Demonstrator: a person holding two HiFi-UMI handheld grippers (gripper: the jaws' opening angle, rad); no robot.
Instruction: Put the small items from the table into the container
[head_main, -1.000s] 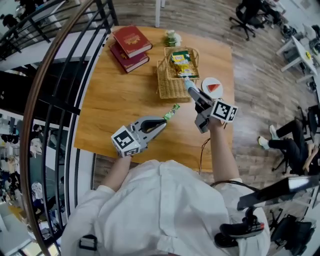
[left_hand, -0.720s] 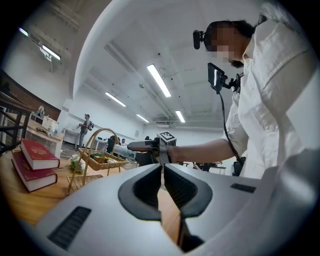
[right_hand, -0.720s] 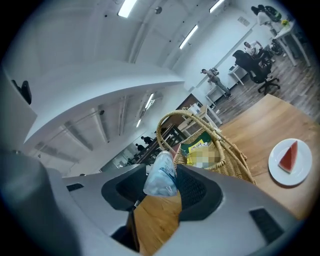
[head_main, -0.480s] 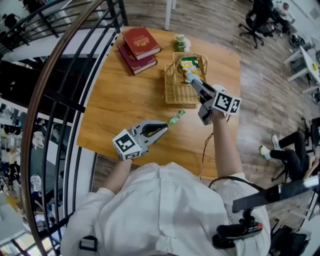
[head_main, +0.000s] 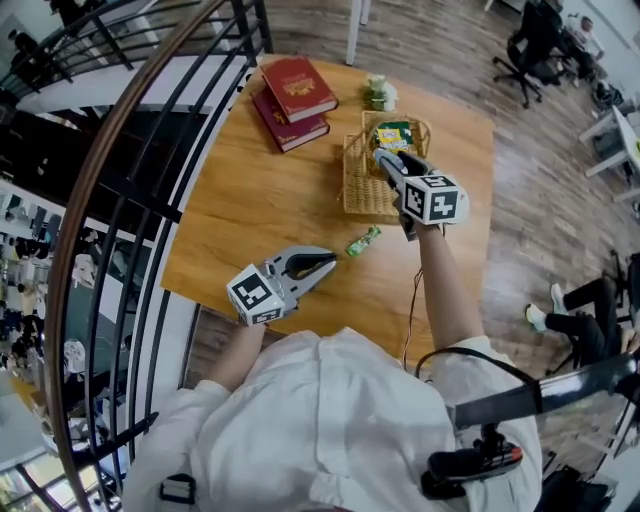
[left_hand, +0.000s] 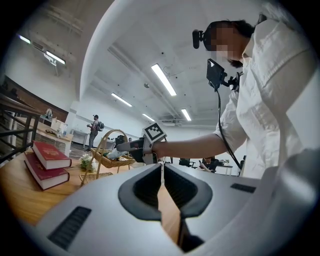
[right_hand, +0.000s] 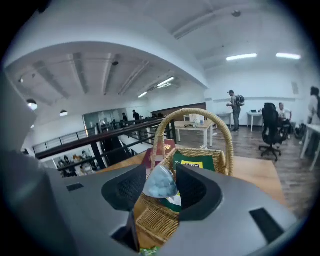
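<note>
The wicker basket (head_main: 357, 180) stands on the wooden table (head_main: 260, 200) with a green snack bag (head_main: 395, 135) inside it. My right gripper (head_main: 383, 160) reaches over the basket rim, shut on a small pale blue packet (right_hand: 160, 184). In the right gripper view the basket's handle (right_hand: 195, 114) arches just beyond the jaws. A green candy wrapper (head_main: 363, 241) lies on the table in front of the basket. My left gripper (head_main: 328, 264) hovers near the table's front edge, a little short of the wrapper. Its jaws are shut with nothing between them (left_hand: 161, 167).
Two red books (head_main: 295, 90) are stacked at the back left of the table. A small white-flowered plant (head_main: 378, 93) sits behind the basket. A black railing (head_main: 130, 200) runs along the table's left side. Office chairs stand on the floor to the right.
My right gripper has carried the pale packet leftwards from the basket's right edge to over its inside and has rolled. The left gripper has stayed almost still.
</note>
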